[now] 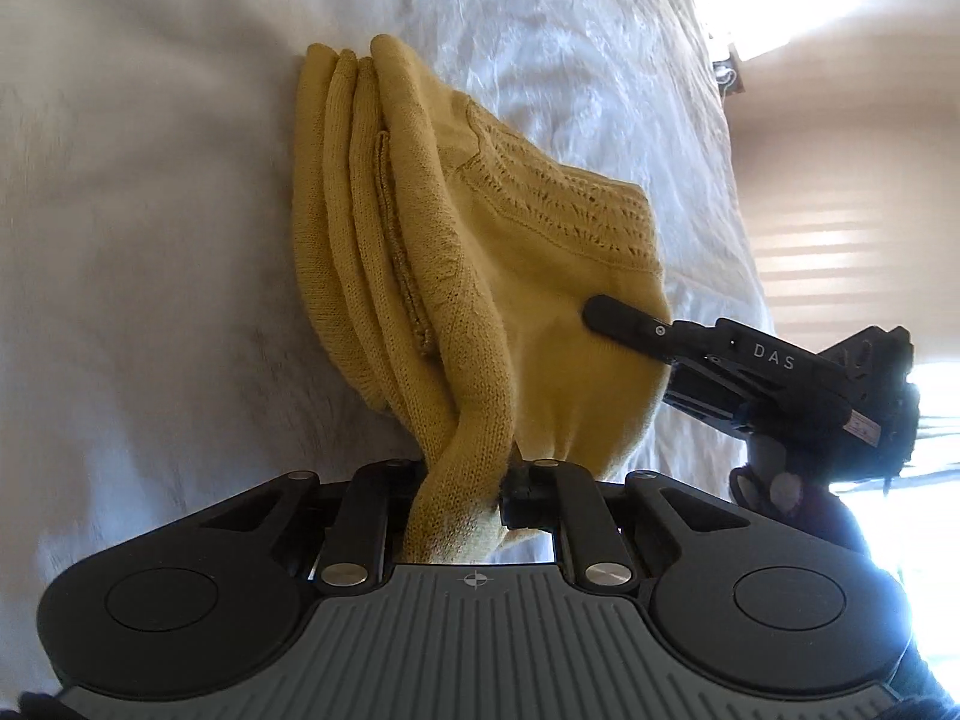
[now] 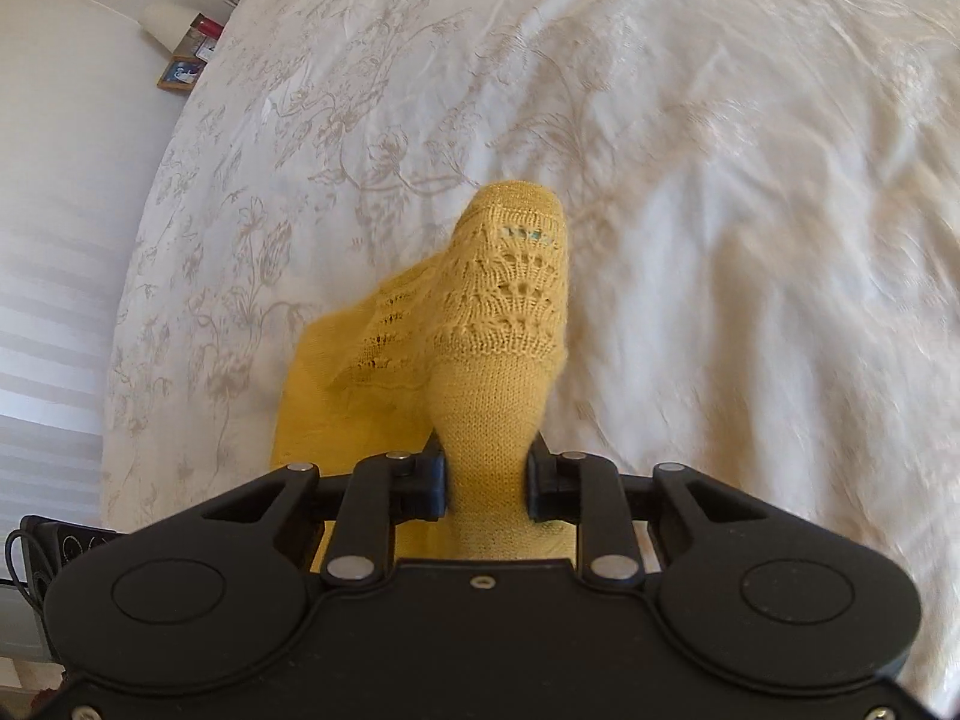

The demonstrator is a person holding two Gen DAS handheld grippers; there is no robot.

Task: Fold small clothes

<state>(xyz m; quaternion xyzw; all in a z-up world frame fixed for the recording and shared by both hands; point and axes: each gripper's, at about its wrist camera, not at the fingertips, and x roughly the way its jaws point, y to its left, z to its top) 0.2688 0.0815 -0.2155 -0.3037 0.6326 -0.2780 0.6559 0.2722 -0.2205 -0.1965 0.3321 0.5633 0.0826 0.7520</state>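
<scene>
A yellow knitted garment with a lace-pattern band hangs lifted over the white bed cover, gathered in long folds. My left gripper is shut on a bunched edge of it at the bottom of the left wrist view. From the right, my right gripper reaches in, and one of its black fingers lies against the cloth. In the right wrist view my right gripper is shut on a thick roll of the garment, whose lace band rises ahead of the jaws.
The patterned bed cover spreads wide around the garment. A lamp and a small picture frame stand beyond the bed's far left edge. A black device with a cable sits low left. Window blinds are at the right.
</scene>
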